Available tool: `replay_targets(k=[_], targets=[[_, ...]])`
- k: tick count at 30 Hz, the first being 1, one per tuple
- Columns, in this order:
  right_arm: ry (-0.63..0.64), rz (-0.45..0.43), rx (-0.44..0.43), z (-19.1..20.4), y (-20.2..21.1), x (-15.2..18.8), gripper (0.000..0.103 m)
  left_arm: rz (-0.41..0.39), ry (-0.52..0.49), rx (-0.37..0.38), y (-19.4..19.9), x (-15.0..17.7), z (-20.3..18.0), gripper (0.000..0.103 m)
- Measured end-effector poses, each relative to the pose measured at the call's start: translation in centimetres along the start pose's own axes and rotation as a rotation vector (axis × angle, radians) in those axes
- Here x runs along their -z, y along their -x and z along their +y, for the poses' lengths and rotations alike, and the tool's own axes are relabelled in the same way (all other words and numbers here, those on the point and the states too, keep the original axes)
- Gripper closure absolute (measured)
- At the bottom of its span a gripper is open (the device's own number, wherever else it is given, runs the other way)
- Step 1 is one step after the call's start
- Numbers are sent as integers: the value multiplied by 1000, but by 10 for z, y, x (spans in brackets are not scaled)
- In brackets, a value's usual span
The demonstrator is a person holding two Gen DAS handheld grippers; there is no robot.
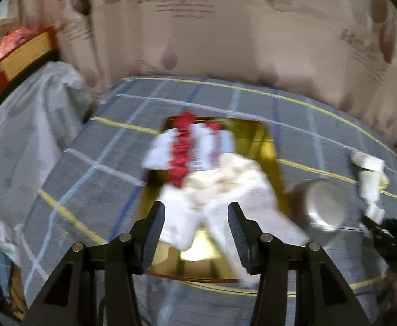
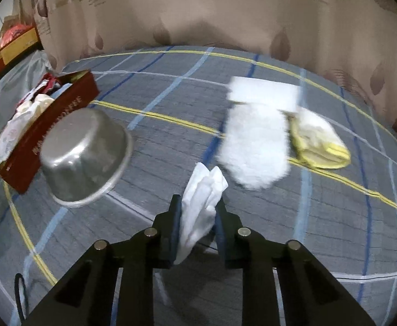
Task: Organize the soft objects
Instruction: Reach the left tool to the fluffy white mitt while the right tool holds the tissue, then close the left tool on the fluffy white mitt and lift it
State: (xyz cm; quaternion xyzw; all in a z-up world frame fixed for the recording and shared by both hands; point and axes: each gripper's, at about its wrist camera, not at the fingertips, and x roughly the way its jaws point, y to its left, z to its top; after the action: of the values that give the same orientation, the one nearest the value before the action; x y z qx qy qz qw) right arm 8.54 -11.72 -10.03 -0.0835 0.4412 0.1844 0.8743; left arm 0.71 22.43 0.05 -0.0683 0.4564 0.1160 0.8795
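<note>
A red box with a gold inside [image 1: 267,149] lies on the plaid bed and holds a red-and-white cloth [image 1: 183,149] and cream and white cloths [image 1: 225,184]. My left gripper [image 1: 195,231] is open just above the box's near end, empty. My right gripper [image 2: 197,217] is shut on a white cloth [image 2: 202,195] held above the bed; it shows far right in the left wrist view [image 1: 368,179]. A fluffy white cloth [image 2: 255,146], a flat white cloth [image 2: 263,91] and a yellow-edged cloth [image 2: 320,141] lie on the bed ahead. The box [image 2: 49,133] is at the left.
A metal bowl [image 2: 85,153] lies tipped beside the box, also in the left wrist view [image 1: 323,206]. A patterned beige curtain [image 2: 225,13] backs the bed. A pale plastic-covered heap [image 1: 27,125] and orange boxes [image 1: 21,54] stand at the left.
</note>
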Motion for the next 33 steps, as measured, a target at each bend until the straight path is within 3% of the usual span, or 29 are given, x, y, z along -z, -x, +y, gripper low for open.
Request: replay_targets(k=[10,14,18,24,33], targets=[[-109,-20,35,-66,7,13,83,48,-161,286,-2,-13,-137,54],[-149,-26,13,-83,8,17,83,55,-244,341,-18,-10,-197,54],[-138,-32,20,-81,7,17,83,120,-281,419,-45,-8,-253,54],[-149,-35,9,-83,6,18,82,188,-262,478,-77,-9,-302,54],[-163,-38,-8,-85,6,20,82,219,-212,525,-112,-16,-325,54]])
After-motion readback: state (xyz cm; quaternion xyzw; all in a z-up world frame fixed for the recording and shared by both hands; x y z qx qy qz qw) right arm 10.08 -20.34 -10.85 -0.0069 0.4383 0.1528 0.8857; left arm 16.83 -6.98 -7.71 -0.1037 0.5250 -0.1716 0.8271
